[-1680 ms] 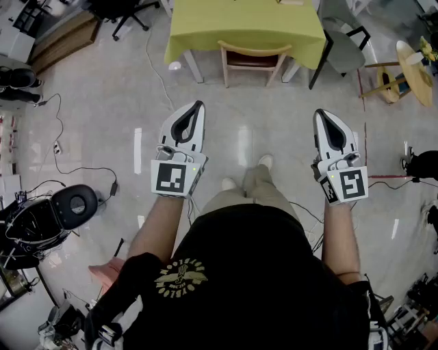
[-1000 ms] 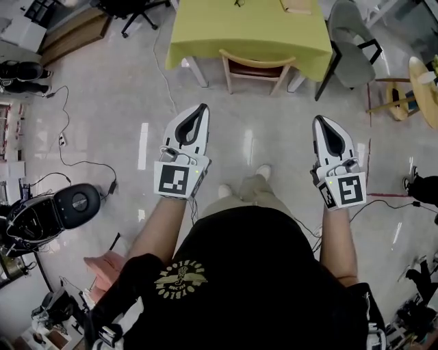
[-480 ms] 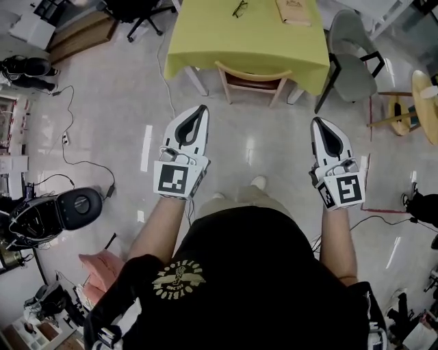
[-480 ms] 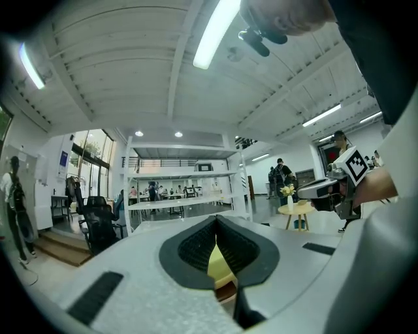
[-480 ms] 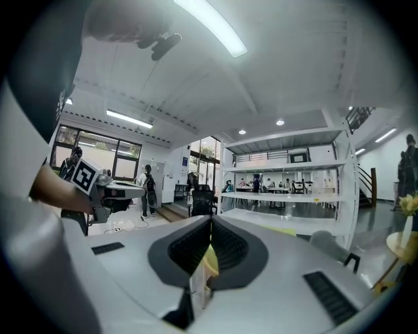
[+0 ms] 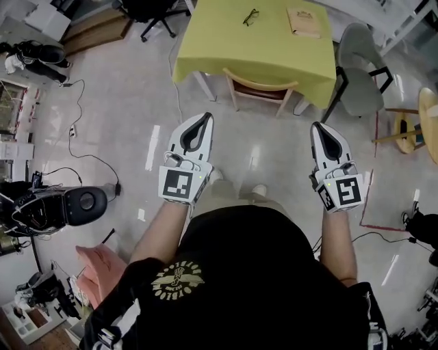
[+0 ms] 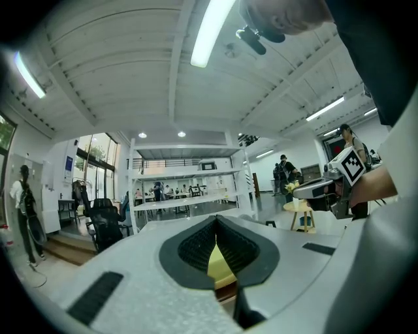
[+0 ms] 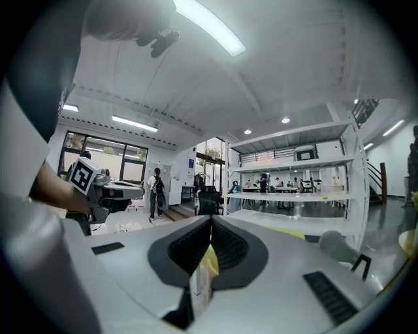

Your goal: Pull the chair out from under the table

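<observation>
A wooden chair [image 6: 263,87] stands pushed under the near edge of a table with a yellow-green cloth [image 6: 205,41]; only its curved backrest and rear legs show. My left gripper [image 6: 204,120] is shut and empty, held level some way short of the chair, to its left. My right gripper [image 6: 319,128] is shut and empty too, off to the chair's right. In the left gripper view the left gripper [image 7: 216,222] has its tips together, with the yellow cloth in the slit behind them. The right gripper view has the right gripper [image 8: 210,222] just as tight.
Glasses [image 6: 250,16] and a book [image 6: 302,22] lie on the cloth. A grey chair [image 6: 363,65] stands at the table's right end, a small round wooden table [image 6: 428,113] beyond it. A black office chair [image 6: 154,10] is at the far left. Cables [image 6: 76,164] and a black device [image 6: 65,205] lie on the floor to the left.
The person has walked toward the table: table and chair have come closer and more of the tabletop shows. Both grippers stayed shut, moving forward with the person.
</observation>
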`<state>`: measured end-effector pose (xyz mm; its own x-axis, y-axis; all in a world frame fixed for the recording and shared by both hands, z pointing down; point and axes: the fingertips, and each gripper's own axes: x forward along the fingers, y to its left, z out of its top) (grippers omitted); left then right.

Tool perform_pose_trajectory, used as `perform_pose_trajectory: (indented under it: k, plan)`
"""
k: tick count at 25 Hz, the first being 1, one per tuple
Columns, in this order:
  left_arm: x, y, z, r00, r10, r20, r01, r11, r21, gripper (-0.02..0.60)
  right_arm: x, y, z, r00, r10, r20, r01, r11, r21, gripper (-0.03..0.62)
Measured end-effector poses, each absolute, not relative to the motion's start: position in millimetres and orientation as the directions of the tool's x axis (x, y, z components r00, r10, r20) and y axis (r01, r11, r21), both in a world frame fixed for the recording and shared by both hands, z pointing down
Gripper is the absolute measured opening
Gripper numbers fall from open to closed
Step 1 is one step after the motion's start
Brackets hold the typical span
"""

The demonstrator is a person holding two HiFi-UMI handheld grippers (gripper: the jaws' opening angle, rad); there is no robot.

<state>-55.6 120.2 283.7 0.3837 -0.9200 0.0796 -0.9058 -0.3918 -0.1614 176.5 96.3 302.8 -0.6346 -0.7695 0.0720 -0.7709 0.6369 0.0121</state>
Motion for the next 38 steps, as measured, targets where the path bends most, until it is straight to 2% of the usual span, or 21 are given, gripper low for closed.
perform_pose_trajectory:
  k: [12,20,28,38]
  plan:
    - [-85,81,284,0.382,-0.919,0.098,-0.906,-0.393,-0.156,0.009,151,56,304,-0.62,-0.78,0.08,-0.783,0.622,0.0,0.011]
    - [-75,19,284,0.448,-0.892,0.069,-0.878,-0.453,-0.153,0.009,143,13,305,-0.601,-0.794,0.095,-0.796,0.605,0.021,0.011]
    - [-102,-30,297,0.45,-0.887,0.102,-0.877,-0.46,-0.135,0.009,122,-32,314,-0.587,-0.8,0.123,-0.806,0.592,0.003,0.011]
    - [-106,-91,307,0.493,-0.863,0.113,-0.855,-0.504,-0.119,0.009,112,-86,320,-0.562,-0.812,0.156,-0.822,0.57,0.008,0.011]
